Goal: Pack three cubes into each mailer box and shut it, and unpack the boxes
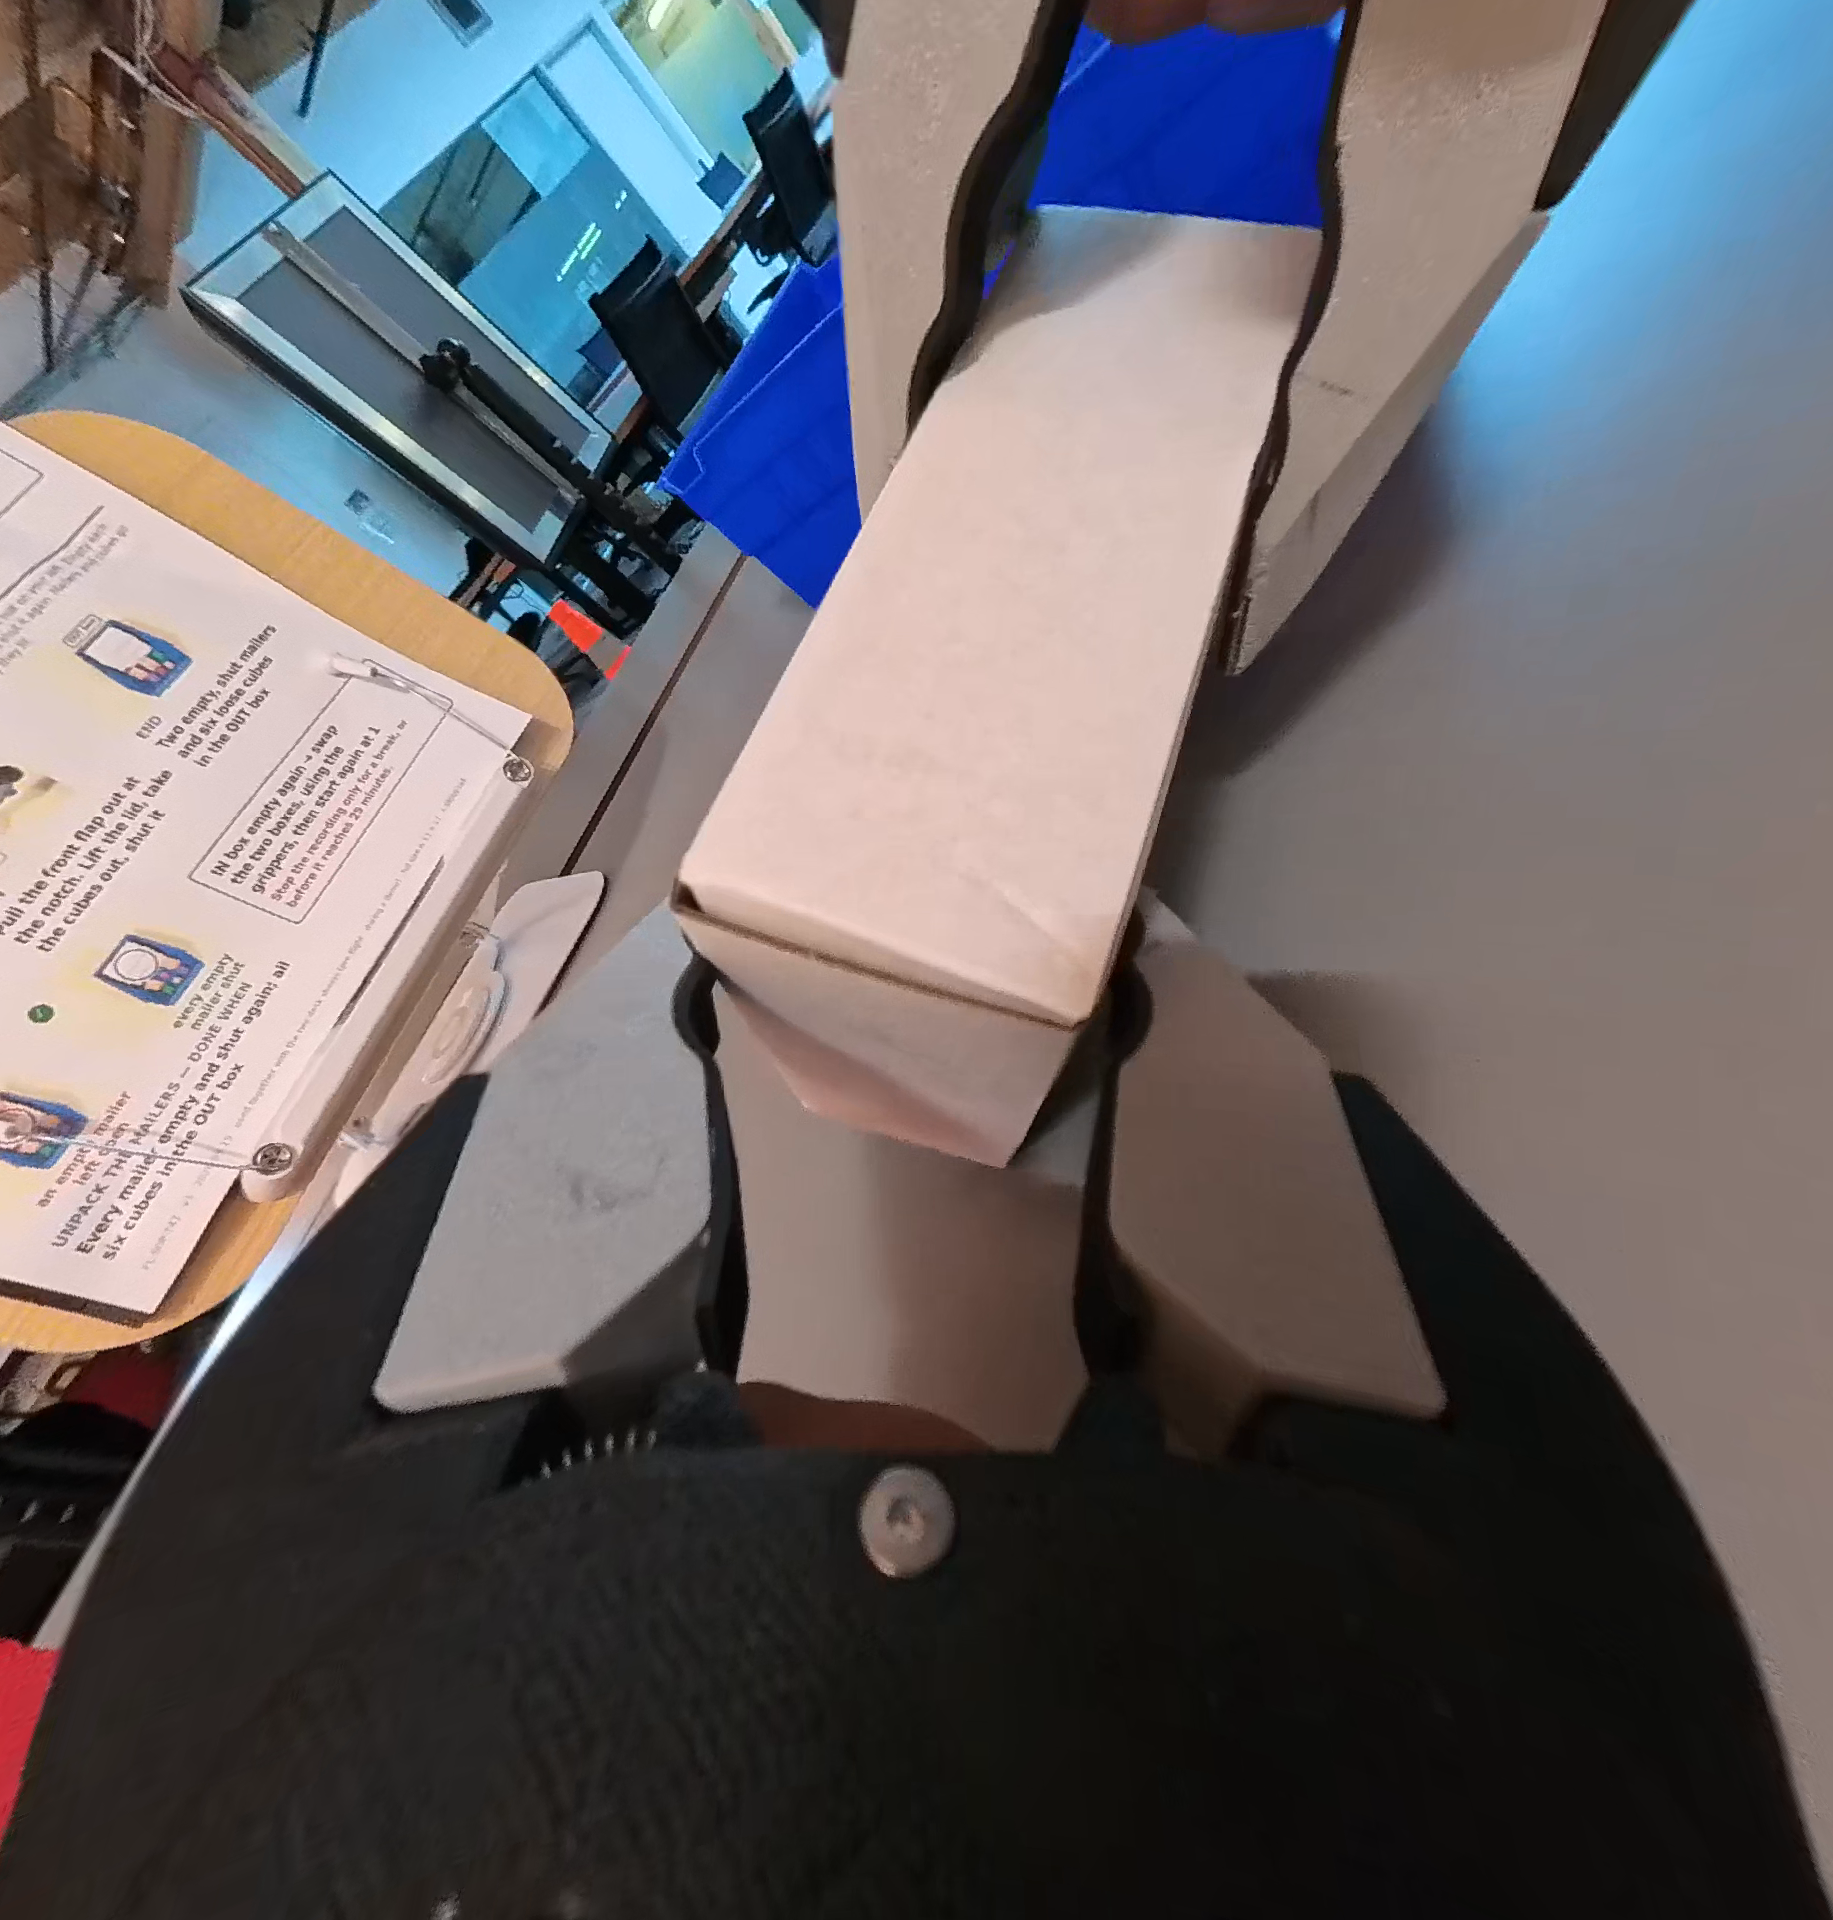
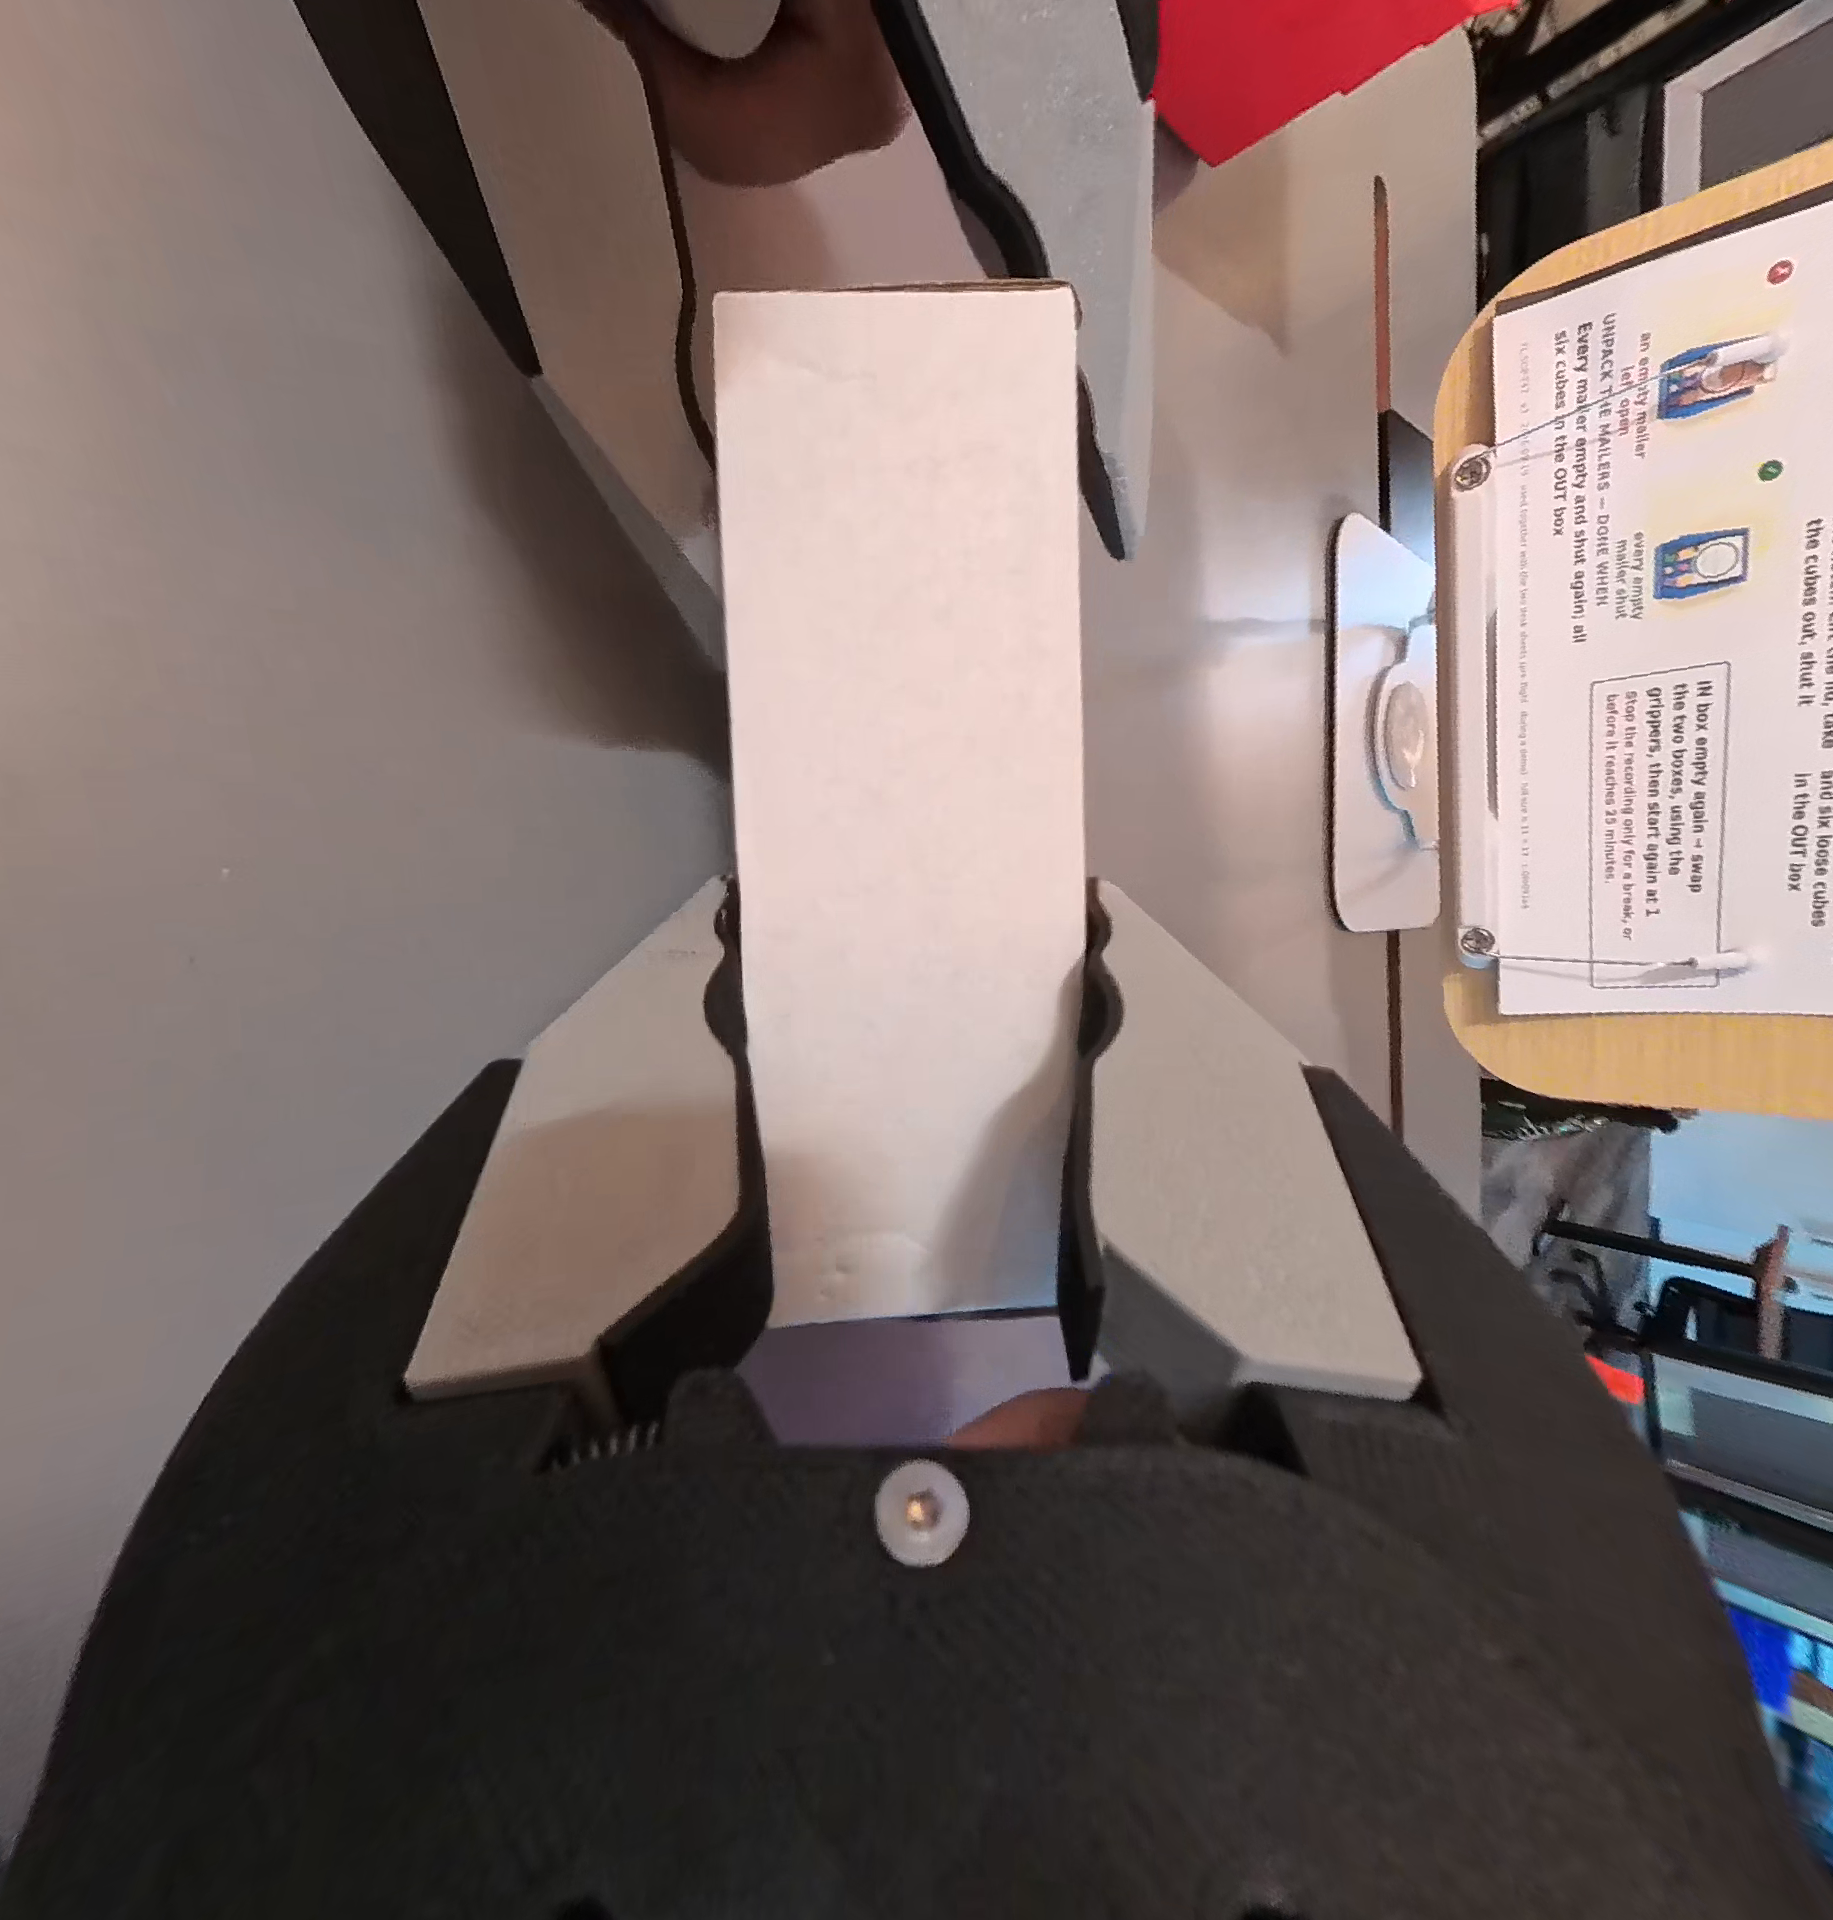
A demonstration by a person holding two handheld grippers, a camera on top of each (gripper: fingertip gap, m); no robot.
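The grey table (image 2: 268, 520) lies under everything. A blue bin (image 1: 766, 457) sits beyond, its contents hidden. The white mailer box (image 1: 995, 644) is shut and held above the table between both tools: the left gripper (image 1: 907, 1008) pinches one end, the right gripper (image 2: 907, 966) the other. Whether cubes are inside cannot be told, so the stage of packing is unclear.

Your workspace: grey table (image 1: 1514, 831) in an office room

Beside you, a rounded wooden board (image 2: 1618, 1060) carries a clipped instruction sheet (image 1: 164, 831). Beyond the table stand a glass-sided case (image 1: 392, 343), dark desk chairs (image 1: 663, 322) and glazed partitions (image 1: 538, 187), under cool bluish daylight
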